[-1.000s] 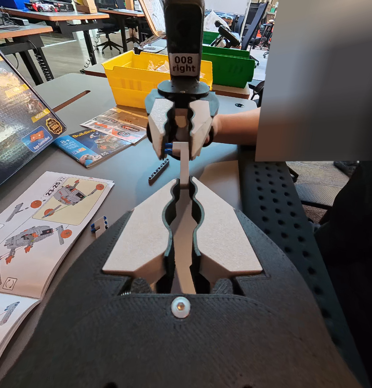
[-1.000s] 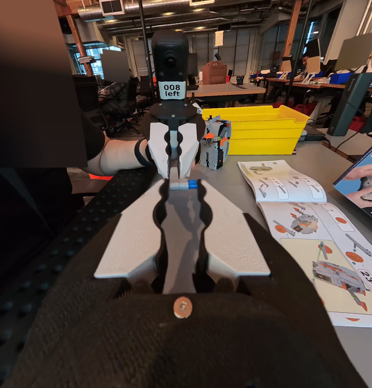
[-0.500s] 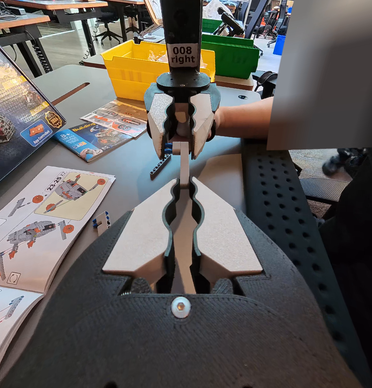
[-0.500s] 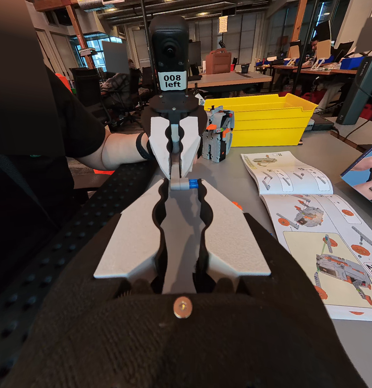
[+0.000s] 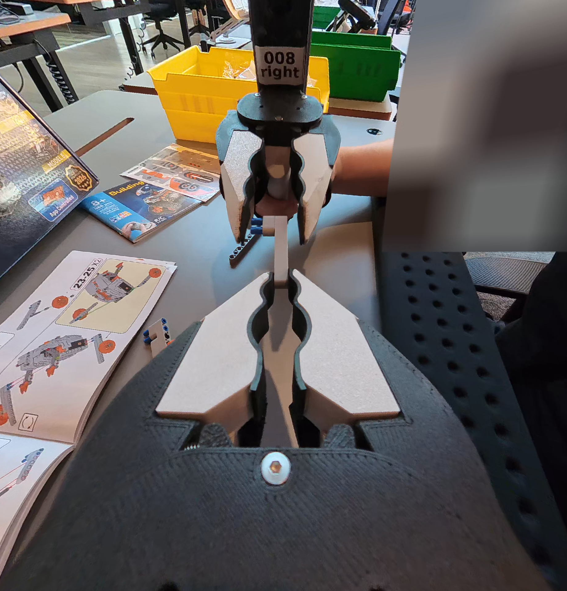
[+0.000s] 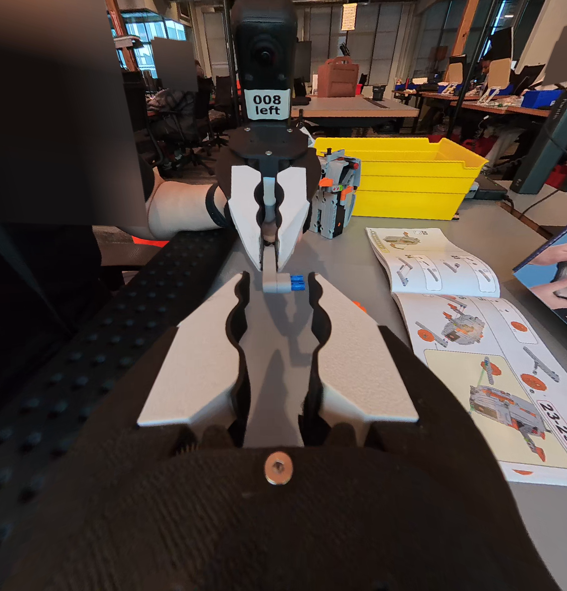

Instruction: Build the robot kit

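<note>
Fingers of my left gripper [image 5: 280, 278] are clamped on the near end of a grey beam [image 5: 280, 252], which runs away from me above the grey surface [image 5: 192, 243]. At the beam's far end sit two blue pins [image 5: 256, 225] that stick out to one side. My right gripper [image 6: 279, 281] faces the left one head-on, its fingers apart on either side of that pinned end; in the right wrist view the pins [image 6: 296, 282] lie just inside one fingertip, and I cannot tell whether they touch it.

Just left of my left gripper, on the surface, lies a small grey piece with blue pins [image 5: 157, 332], beside an open booklet [image 5: 68, 335] of drawings. Under the right gripper a black holed beam [image 5: 240, 252] rests flat. Beyond it lie a blue booklet [image 5: 141, 208] and a sheet of stickers [image 5: 176, 172], and a dark box [image 5: 23, 179] stands tilted at the left edge. A black perforated chair [image 5: 435, 319] sits along the surface's right side.

Farther back stand a yellow bin [image 5: 192, 92] and a green bin [image 5: 355, 70]. In the right wrist view a part-built grey and orange model [image 6: 334, 198] stands upright behind the left gripper, near another yellow bin [image 6: 403, 179].
</note>
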The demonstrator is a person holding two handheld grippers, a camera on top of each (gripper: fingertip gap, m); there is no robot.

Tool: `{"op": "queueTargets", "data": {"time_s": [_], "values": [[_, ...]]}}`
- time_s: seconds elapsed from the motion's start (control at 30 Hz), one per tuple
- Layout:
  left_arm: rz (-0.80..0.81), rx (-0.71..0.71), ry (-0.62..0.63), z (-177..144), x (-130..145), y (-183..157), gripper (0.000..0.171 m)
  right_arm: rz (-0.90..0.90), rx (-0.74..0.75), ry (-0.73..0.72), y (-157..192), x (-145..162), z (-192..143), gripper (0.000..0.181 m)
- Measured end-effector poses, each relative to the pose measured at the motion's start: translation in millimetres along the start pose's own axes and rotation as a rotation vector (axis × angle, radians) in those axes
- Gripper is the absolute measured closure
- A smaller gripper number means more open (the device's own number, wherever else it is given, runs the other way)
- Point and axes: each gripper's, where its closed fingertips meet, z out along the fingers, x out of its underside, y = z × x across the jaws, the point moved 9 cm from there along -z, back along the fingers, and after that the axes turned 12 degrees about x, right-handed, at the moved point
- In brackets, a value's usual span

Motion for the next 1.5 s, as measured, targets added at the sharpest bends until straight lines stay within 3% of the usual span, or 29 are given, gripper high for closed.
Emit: {"op": "queueTargets", "data": {"time_s": [0.17,1.5], "values": [[0.001,0.006,-0.004,0.1,-0.4,-0.8,0.165,0.010,0.006,-0.012,-1.0,-1.7,-1.5,0.157],[-0.001,0.022,-0.030,-0.3,-1.5,-1.7,0.165,-0.016,0.011,-0.010,1.4,-6.8,-3.0,0.157]]}}
